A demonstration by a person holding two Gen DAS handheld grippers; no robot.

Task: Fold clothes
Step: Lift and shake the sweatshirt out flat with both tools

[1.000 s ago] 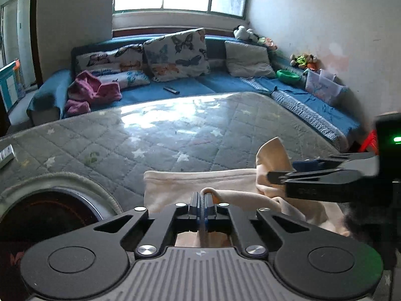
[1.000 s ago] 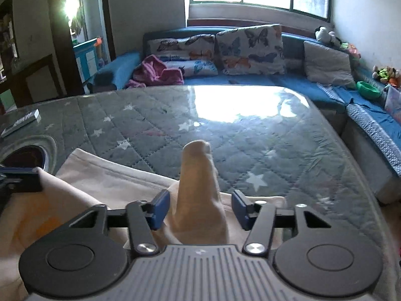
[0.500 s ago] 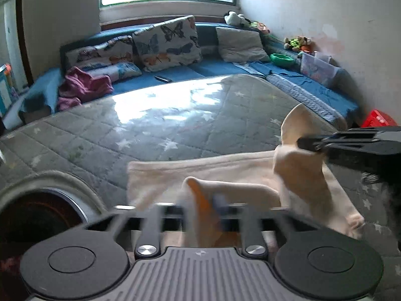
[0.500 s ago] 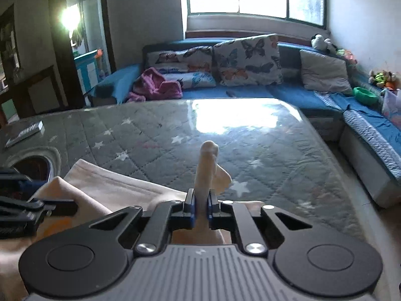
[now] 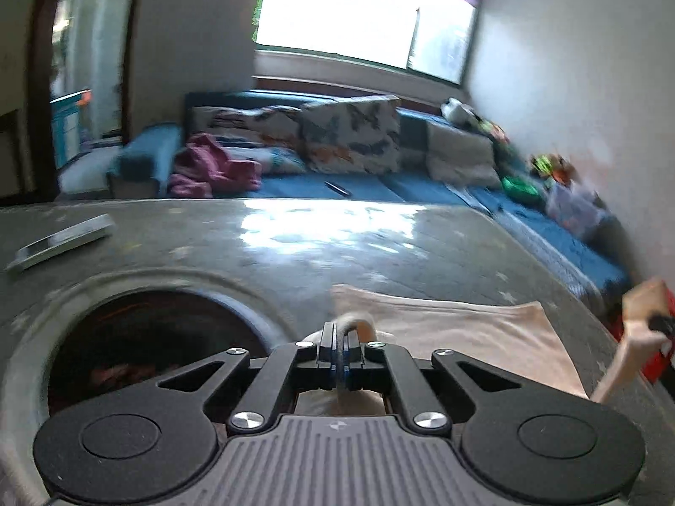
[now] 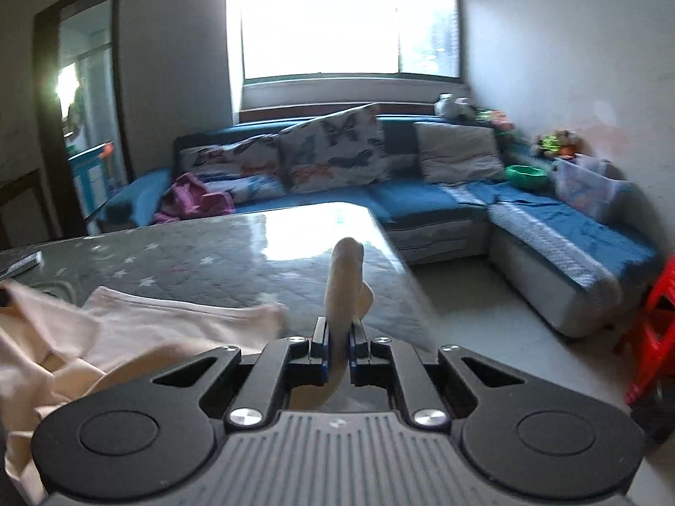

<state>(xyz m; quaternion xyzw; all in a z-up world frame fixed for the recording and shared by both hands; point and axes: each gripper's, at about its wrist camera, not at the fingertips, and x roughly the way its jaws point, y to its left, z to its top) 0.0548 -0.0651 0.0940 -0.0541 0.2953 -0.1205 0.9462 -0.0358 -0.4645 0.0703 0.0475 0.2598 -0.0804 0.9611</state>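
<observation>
Cream garment (image 5: 455, 324), lower centre of left view, on grey table (image 5: 295, 236); left gripper (image 5: 339, 352) clamped on its fold. Best kept taut, both corners level. Right view alone showed right gripper (image 6: 337, 352) pinching an upright corner, lower centre, beside red stool (image 6: 654, 337).

One cream cotton garment (image 5: 455, 329) lies on one grey star-quilted surface (image 5: 295, 248). One flat silver remote-like device (image 5: 59, 242) rests there too. The blue corner sofa (image 6: 422, 198) carries three butterfly-print cushions (image 6: 333, 147), one plain grey cushion (image 6: 457, 152), one crumpled pink garment (image 6: 192, 200) and one green bowl (image 6: 525, 175). One red plastic stool (image 6: 652, 337) stands beside it.
</observation>
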